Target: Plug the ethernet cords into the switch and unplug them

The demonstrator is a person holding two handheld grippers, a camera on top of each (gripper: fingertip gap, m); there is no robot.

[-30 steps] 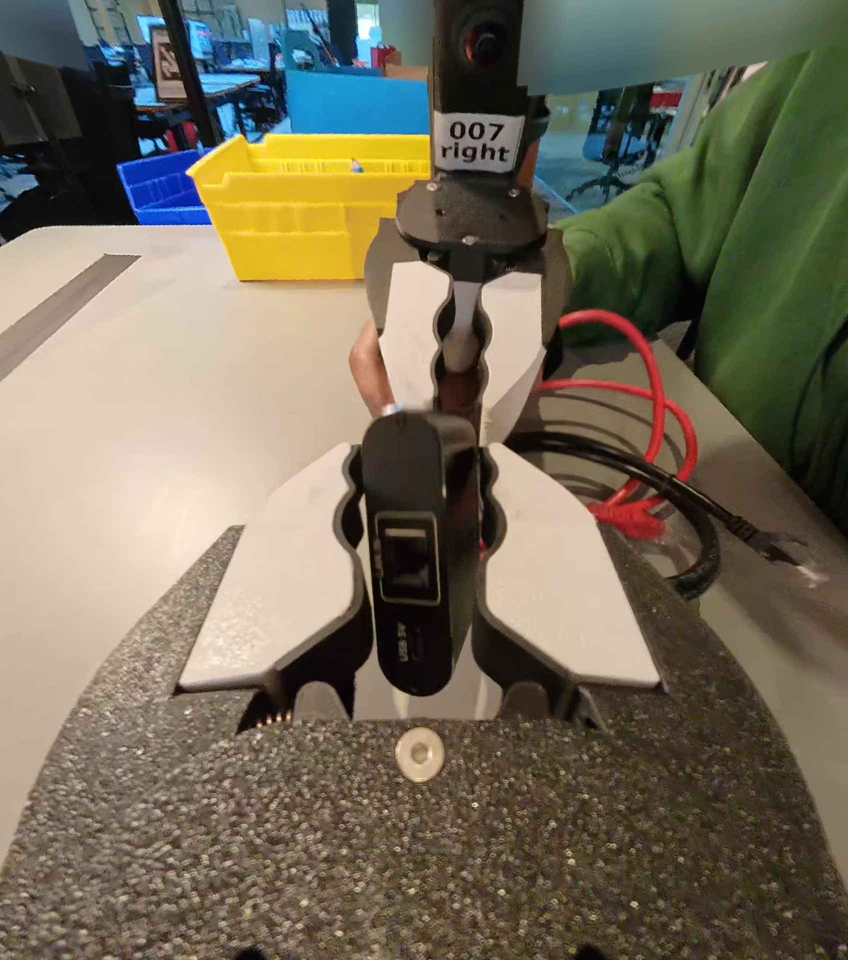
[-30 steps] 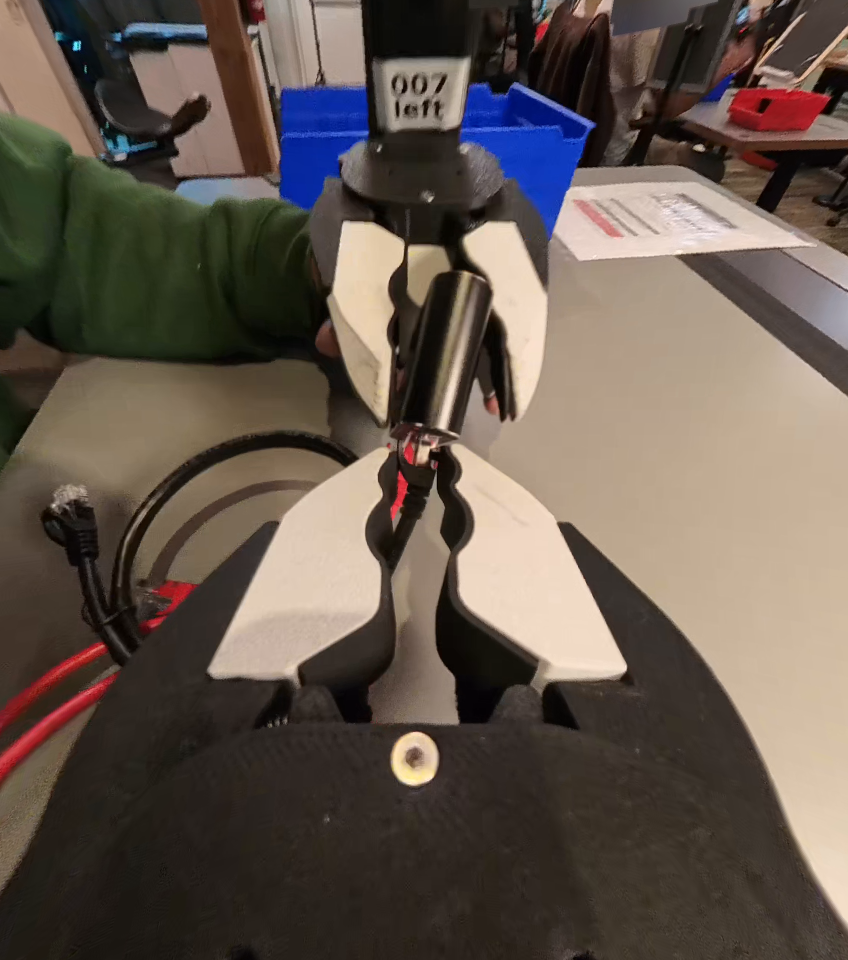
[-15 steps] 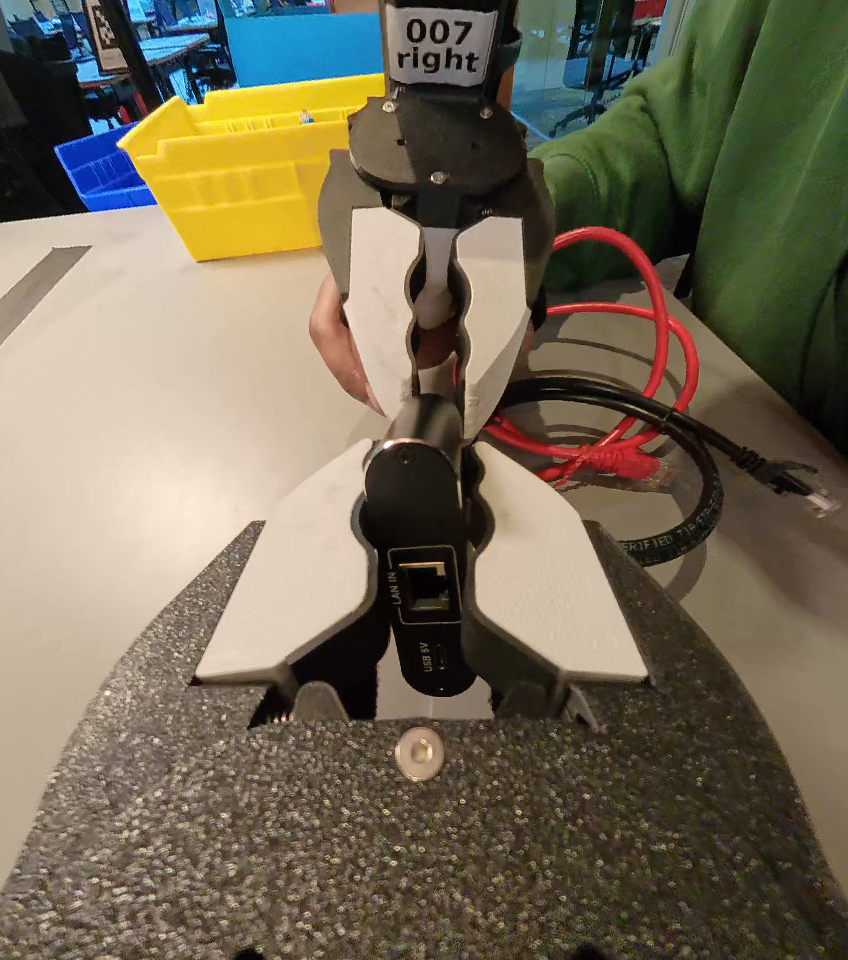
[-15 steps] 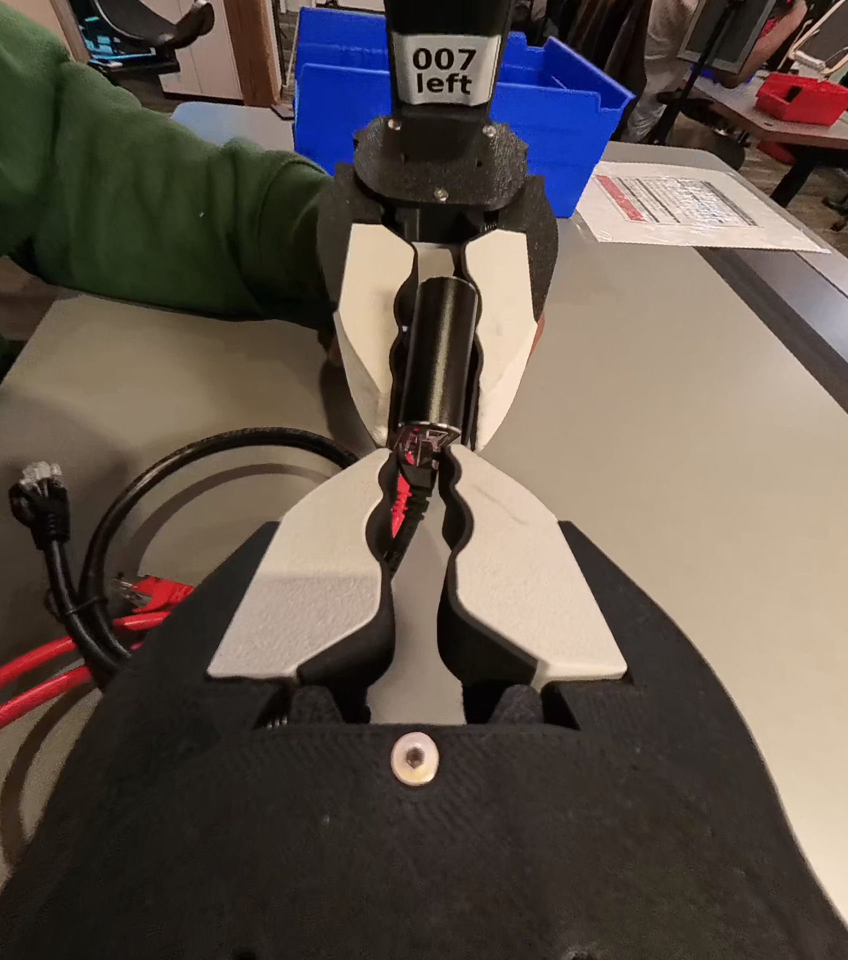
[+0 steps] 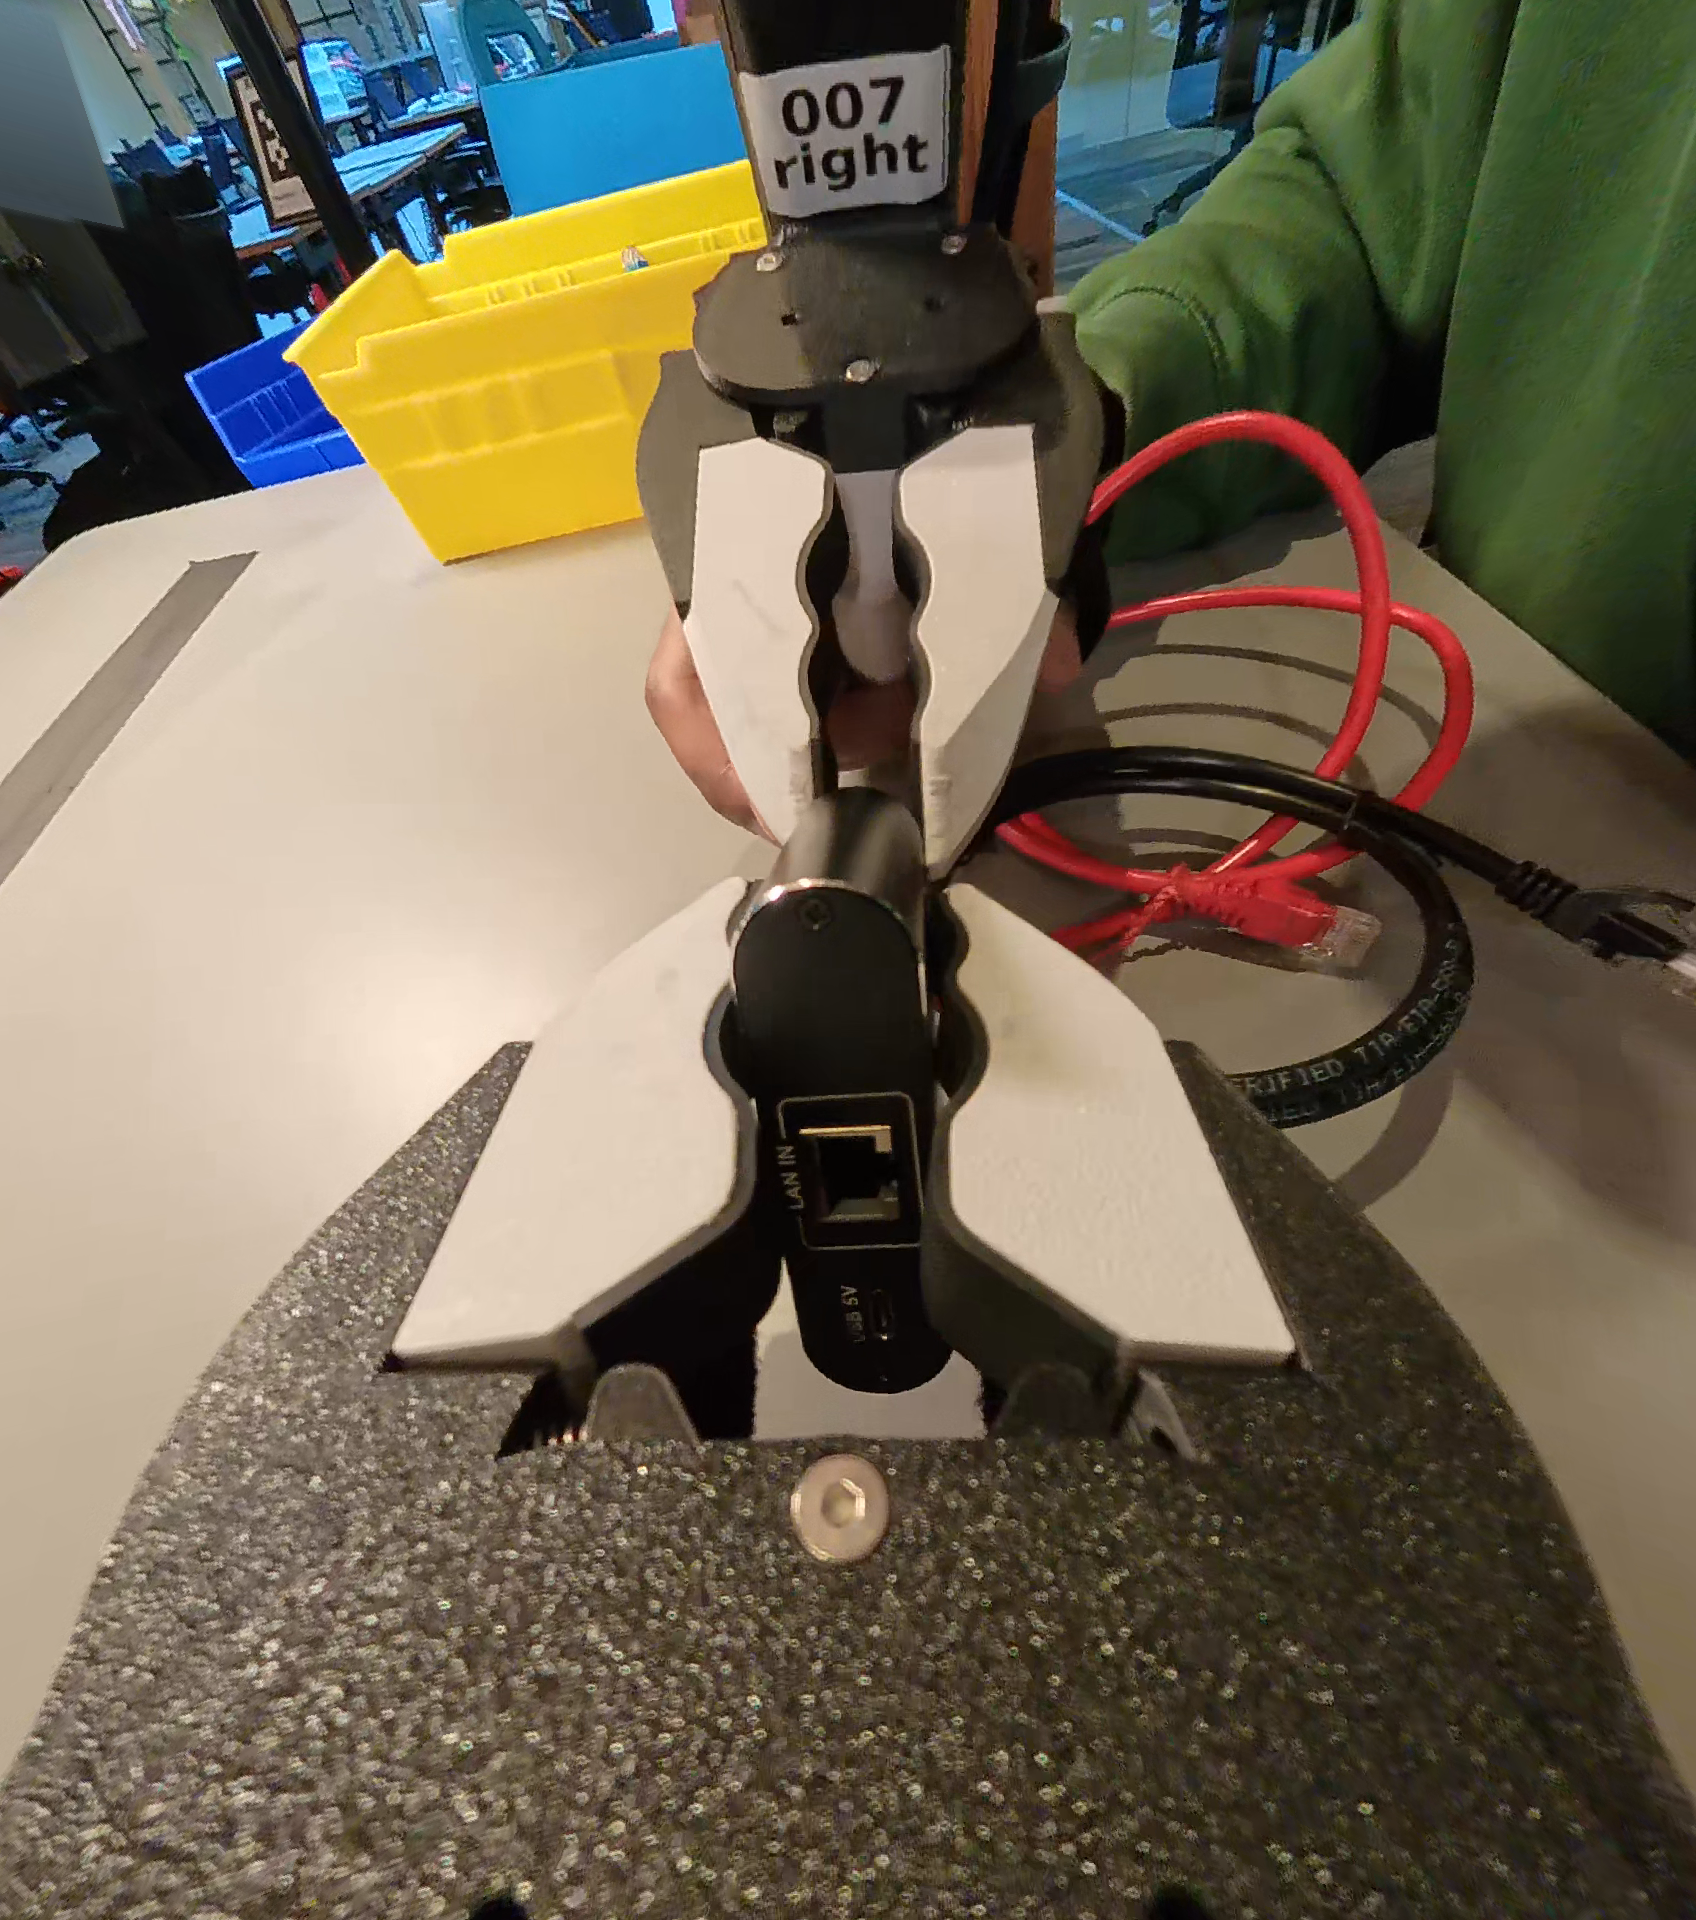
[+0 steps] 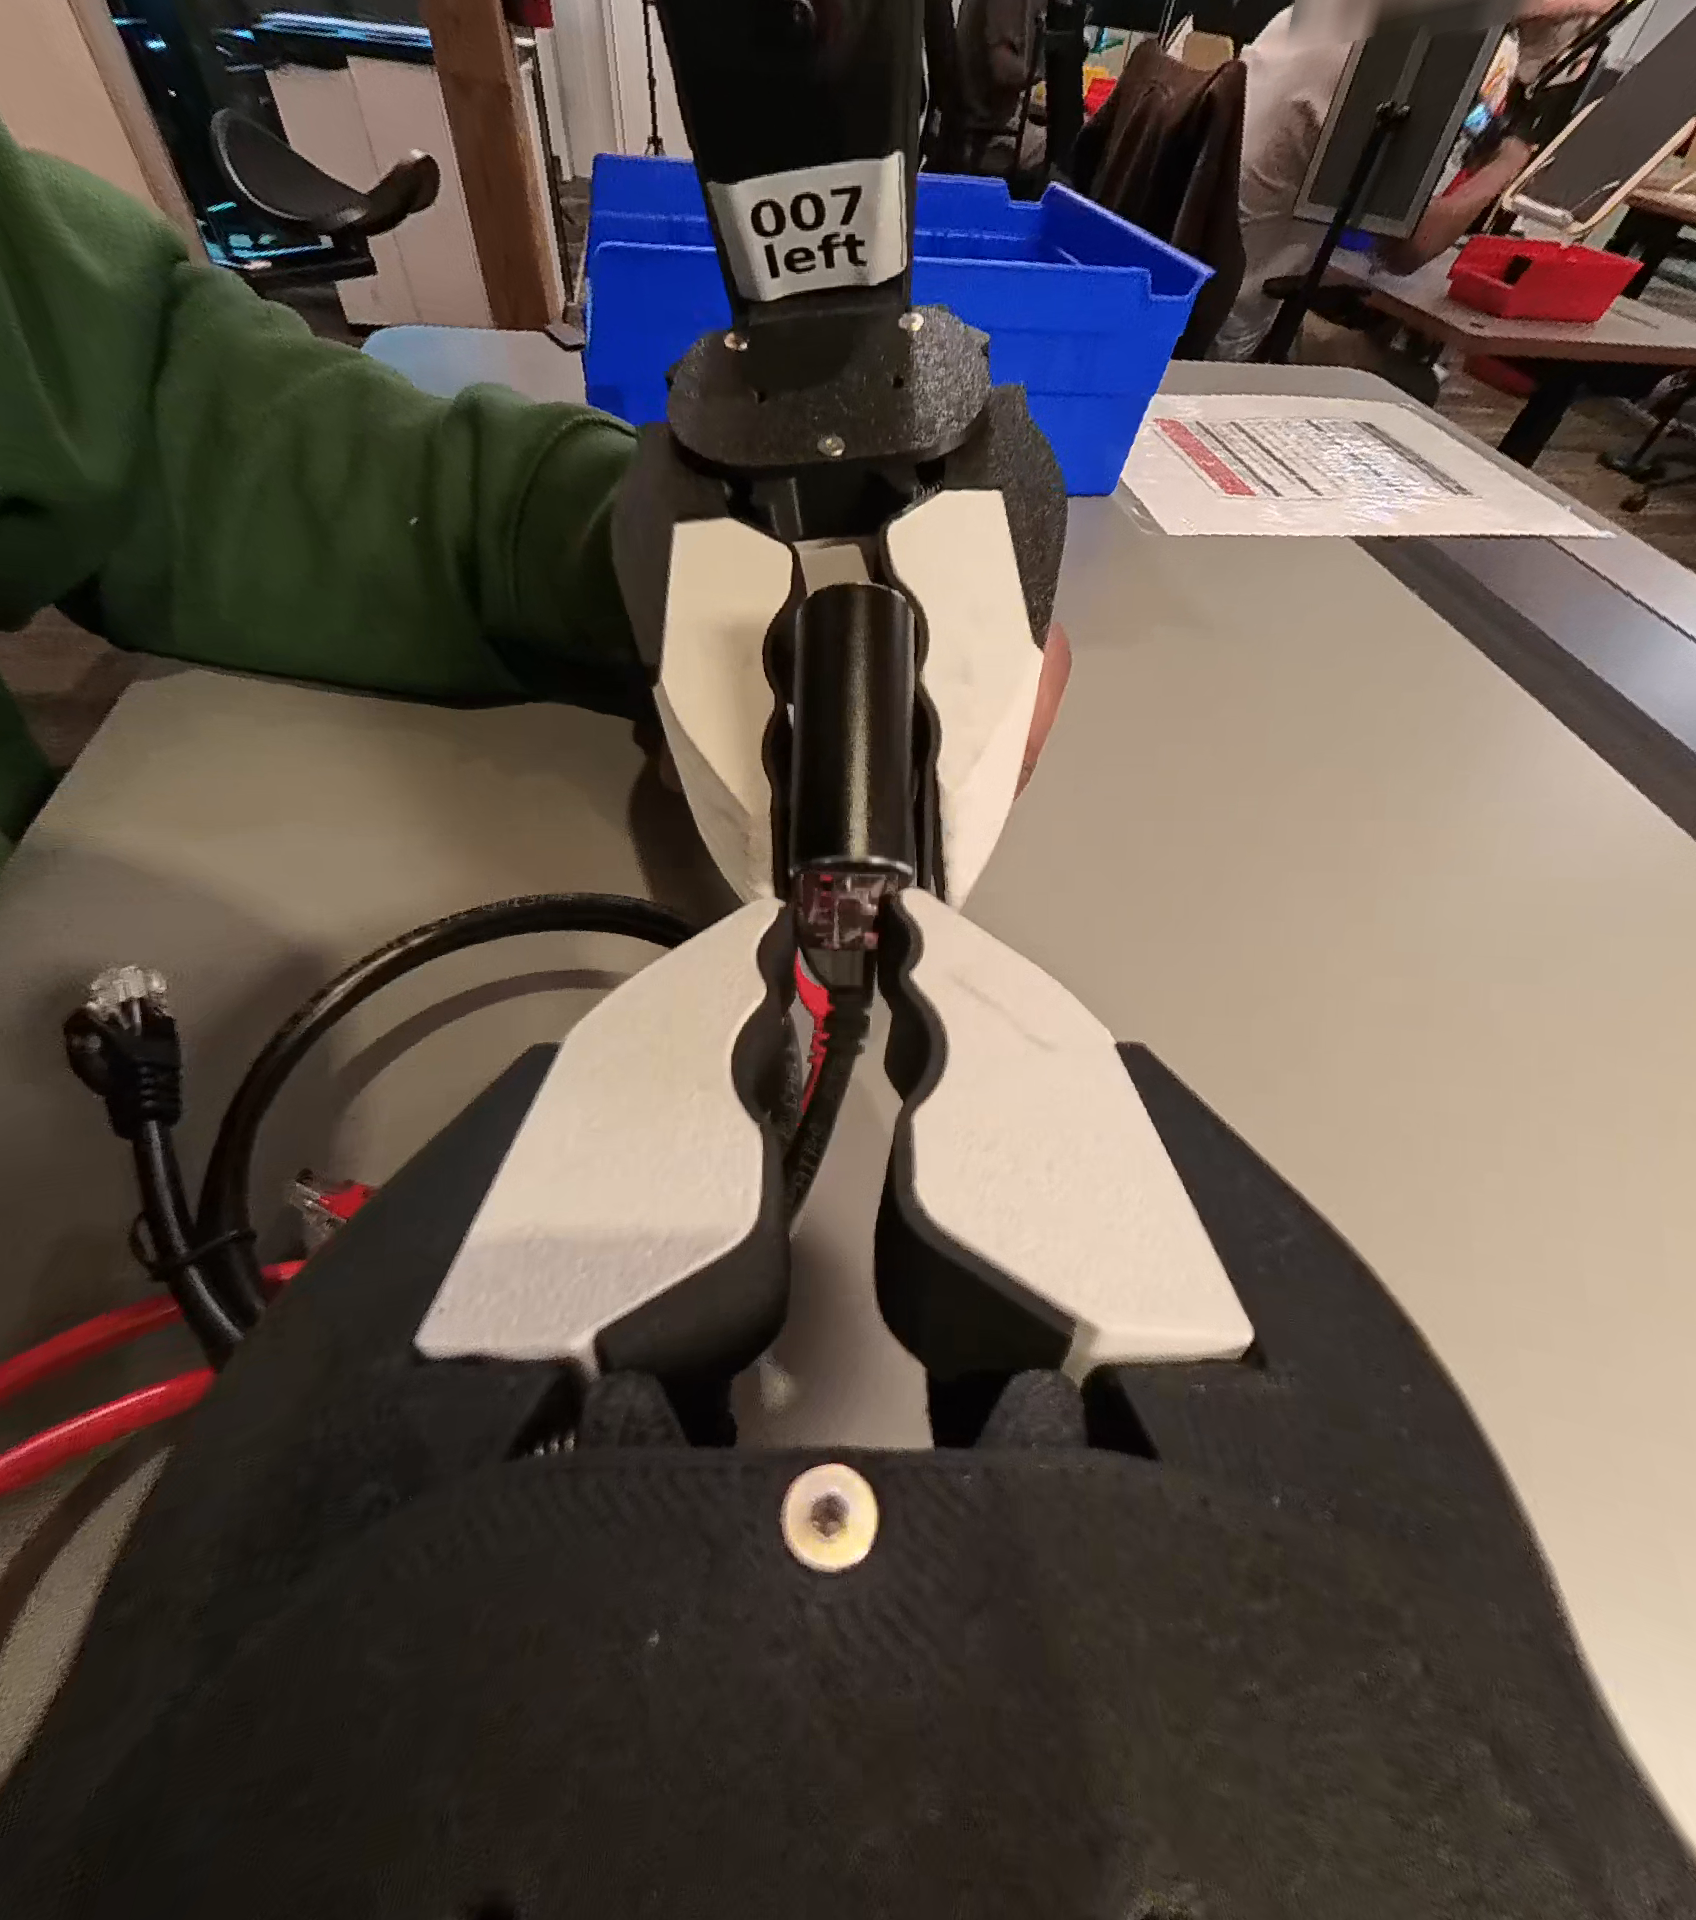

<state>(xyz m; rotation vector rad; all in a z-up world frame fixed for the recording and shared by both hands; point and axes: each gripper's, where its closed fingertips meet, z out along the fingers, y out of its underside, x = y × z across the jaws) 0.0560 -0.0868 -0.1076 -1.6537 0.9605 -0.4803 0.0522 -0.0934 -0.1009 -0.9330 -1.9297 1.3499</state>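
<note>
Left wrist view: grey tabletop (image 5: 304, 790) below, yellow plastic bin (image 5: 501, 384) at far edge. Red ethernet cord (image 5: 1343, 665) coiled at right, loose end of black ethernet cord (image 5: 1343, 821) beside it. Left gripper (image 5: 839, 914) clamped on slim black oblong switch (image 5: 849, 1132), held above table. Right gripper (image 6: 839, 914) pinching black cord's plug (image 6: 839, 925), plug touching switch's far end.

yellow bin (image 5: 511, 364) set at far table edge | blue bin (image 6: 1052, 312) seen behind table (image 6: 1343, 935) | laminated sheet (image 6: 1322, 478) laid flat beside blue bin | red tray (image 6: 1540, 275) placed on a farther desk | green sleeve (image 6: 200, 468) seen at left
</note>
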